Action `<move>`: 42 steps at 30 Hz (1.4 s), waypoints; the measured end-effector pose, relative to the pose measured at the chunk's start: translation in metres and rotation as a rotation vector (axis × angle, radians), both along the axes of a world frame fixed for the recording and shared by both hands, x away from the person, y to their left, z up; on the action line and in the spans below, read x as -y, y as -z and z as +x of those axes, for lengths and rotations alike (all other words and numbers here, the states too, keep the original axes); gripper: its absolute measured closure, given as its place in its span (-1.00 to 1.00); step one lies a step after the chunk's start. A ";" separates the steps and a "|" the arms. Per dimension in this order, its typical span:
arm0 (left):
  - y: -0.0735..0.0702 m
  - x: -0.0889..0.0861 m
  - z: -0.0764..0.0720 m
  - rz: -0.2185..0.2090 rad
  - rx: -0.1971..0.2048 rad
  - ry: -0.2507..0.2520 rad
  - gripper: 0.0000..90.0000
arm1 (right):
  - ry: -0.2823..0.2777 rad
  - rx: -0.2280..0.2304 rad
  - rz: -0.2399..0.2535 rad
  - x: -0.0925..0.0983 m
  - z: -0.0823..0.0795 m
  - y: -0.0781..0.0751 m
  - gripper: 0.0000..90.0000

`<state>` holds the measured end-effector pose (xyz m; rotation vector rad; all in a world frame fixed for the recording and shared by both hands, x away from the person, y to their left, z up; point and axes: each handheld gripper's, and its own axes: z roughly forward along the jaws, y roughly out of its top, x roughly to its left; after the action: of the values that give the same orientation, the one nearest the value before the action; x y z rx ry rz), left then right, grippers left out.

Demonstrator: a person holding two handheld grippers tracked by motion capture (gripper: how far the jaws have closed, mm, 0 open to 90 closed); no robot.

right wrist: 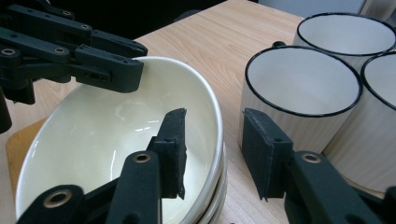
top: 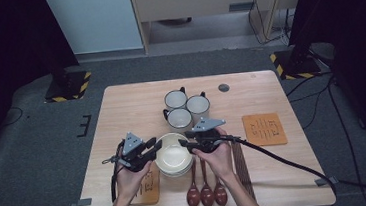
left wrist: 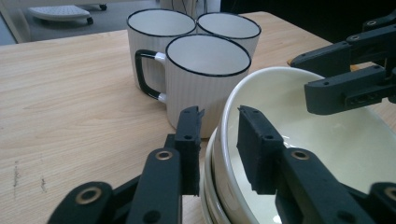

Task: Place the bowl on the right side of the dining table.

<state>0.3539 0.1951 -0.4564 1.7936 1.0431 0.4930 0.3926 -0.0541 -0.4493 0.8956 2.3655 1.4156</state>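
A stack of cream bowls [top: 173, 156] sits at the table's front middle. My left gripper [top: 158, 145] straddles the top bowl's left rim, one jaw outside and one inside [left wrist: 219, 116], with a sliver of space still showing beside the rim. My right gripper [top: 183, 139] straddles the bowl's right rim the same way [right wrist: 212, 116], its pads apart from the rim. The top bowl [left wrist: 327, 140] is empty and glossy inside [right wrist: 93, 135]. Each gripper shows in the other's view: the right gripper [left wrist: 306, 77] and the left gripper [right wrist: 137, 63].
Three white mugs with black rims [top: 185, 107] stand just behind the bowls, the nearest mug [left wrist: 205, 74] [right wrist: 299, 88] close to both grippers. Three brown spoons [top: 206, 194] and dark chopsticks [top: 240, 161] lie in front. An orange mat [top: 263, 128] lies at right.
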 end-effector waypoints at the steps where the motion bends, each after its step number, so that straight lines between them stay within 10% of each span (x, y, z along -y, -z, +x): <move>1: 0.000 0.000 0.000 0.005 -0.005 0.001 0.62 | 0.001 -0.001 -0.003 0.000 0.000 0.001 0.39; 42: -0.002 0.008 0.000 0.077 -0.001 -0.003 0.86 | 0.077 -0.040 -0.036 -0.012 -0.001 0.009 0.80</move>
<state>0.3535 0.1874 -0.4547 1.8603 1.0405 0.5403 0.3914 -0.0426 -0.4586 1.0032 2.3506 1.3344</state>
